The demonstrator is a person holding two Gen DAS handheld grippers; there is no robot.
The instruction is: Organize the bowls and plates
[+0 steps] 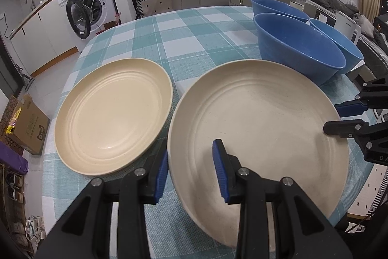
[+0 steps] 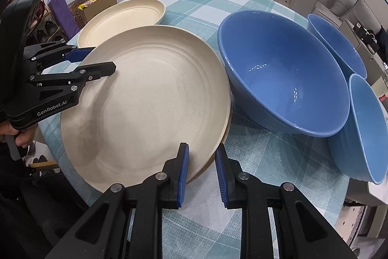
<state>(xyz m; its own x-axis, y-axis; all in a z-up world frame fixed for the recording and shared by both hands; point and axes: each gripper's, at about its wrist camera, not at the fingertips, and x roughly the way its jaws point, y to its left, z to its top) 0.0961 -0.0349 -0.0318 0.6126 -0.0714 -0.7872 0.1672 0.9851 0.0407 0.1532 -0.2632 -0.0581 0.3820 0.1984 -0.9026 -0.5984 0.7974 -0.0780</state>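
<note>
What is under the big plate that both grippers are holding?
Under the big plate a brownish rim peeks out at its right edge, probably another plate. The big plate covers the rest, so I cannot be sure. Below lies the checked tablecloth.

Near cream round plate [image 1: 254, 128] on checked-cloth bench [image 1: 184, 35]; second cream plate [image 1: 114, 113] left of it; three blue bowls [image 1: 300, 50] behind-right (clustered).

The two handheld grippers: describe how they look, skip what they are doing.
Both are black plastic, each with two fingers lined with ribbed blue pads and dotted with round silver bolts. The left gripper carries white "GenRobot.AI" lettering on its body. The right gripper shows the same black frame and blue pad.
</note>
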